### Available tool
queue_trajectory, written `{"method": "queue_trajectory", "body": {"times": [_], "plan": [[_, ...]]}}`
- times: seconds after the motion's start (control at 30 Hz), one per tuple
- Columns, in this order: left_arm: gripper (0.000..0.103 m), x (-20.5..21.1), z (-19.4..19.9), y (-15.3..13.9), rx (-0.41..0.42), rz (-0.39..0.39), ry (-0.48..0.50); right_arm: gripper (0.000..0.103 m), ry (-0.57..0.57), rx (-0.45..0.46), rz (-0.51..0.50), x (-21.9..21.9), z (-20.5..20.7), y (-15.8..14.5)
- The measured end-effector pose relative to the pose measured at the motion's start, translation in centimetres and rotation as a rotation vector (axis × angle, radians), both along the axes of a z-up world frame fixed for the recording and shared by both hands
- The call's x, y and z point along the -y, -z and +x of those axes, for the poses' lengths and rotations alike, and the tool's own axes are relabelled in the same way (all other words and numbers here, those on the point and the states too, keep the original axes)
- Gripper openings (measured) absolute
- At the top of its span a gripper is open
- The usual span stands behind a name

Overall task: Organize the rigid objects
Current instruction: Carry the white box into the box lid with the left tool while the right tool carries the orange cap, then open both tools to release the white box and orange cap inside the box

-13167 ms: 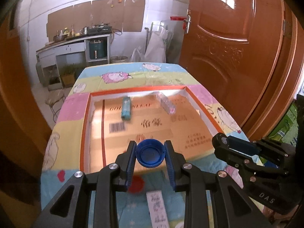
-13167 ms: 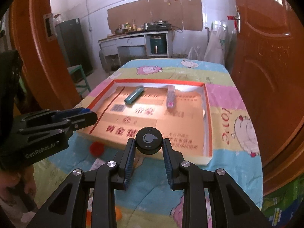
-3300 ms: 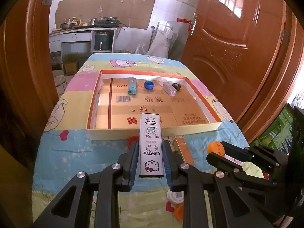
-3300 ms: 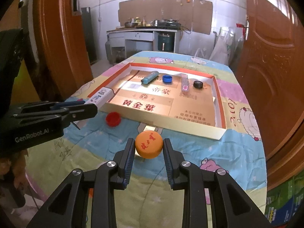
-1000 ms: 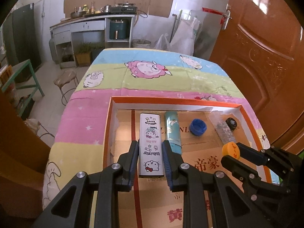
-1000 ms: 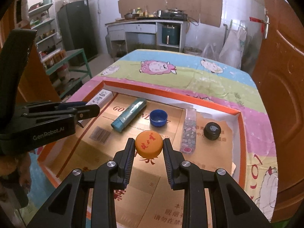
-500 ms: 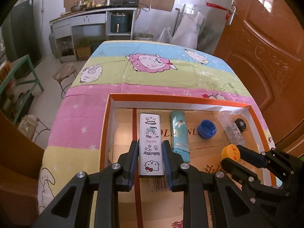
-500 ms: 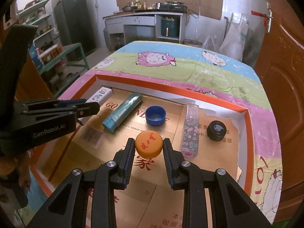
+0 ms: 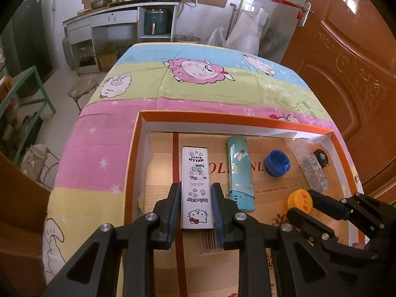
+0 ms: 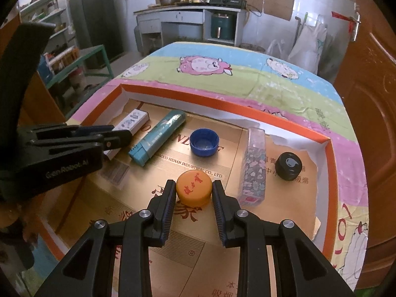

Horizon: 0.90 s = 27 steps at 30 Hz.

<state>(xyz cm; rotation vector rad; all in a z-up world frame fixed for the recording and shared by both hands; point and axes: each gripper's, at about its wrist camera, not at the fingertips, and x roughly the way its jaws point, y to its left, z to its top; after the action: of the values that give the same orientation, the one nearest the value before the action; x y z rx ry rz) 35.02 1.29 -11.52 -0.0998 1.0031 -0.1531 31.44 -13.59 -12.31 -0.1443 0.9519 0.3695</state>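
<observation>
My left gripper (image 9: pixel 195 203) is shut on a white cartoon-printed box (image 9: pixel 197 185), held low over the far left of the orange-rimmed cardboard tray (image 9: pixel 232 118). In the right wrist view the same box (image 10: pixel 132 121) pokes out of the left gripper (image 10: pixel 116 135). My right gripper (image 10: pixel 194 194) is shut on an orange bottle cap (image 10: pixel 194 188), just above the tray floor (image 10: pixel 198 259). In the tray lie a teal lighter (image 10: pixel 158 137), a blue cap (image 10: pixel 205 141), a flower-patterned clear box (image 10: pixel 253 165) and a black cap (image 10: pixel 288 162). The orange cap (image 9: pixel 300 199) also shows in the left wrist view.
The tray sits on a table under a pastel cartoon cloth (image 9: pixel 198 84). A wooden door (image 9: pixel 351 57) stands close on the right. A green stool frame (image 10: pixel 91 59) and shelves are off the table's left, a kitchen counter (image 10: pixel 188 22) at the back.
Both grippers have sunk a little closer to the tray floor with their loads still held. The objects lying in the tray have not shifted.
</observation>
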Motion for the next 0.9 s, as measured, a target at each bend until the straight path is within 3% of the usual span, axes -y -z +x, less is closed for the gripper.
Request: {"method": "queue_trajectory", "body": {"times": [0.27,0.43,0.9], "plan": [[0.026,-0.3,0.2,0.2,-0.013,-0.030,-0.004,0.032,-0.007,-0.007,-0.036,-0.5,0.2,0.4],[0.027,-0.4,-0.2,-0.3,0.007,-0.027,-0.008,0.047,-0.005,-0.003,-0.036,-0.5,0.2,0.4],[0.027,0.1,-4.1,-3.7,0.110,-0.023,0.000,0.047,0.052,0.060,0.016,0.7,-2.4,-2.0]]}}
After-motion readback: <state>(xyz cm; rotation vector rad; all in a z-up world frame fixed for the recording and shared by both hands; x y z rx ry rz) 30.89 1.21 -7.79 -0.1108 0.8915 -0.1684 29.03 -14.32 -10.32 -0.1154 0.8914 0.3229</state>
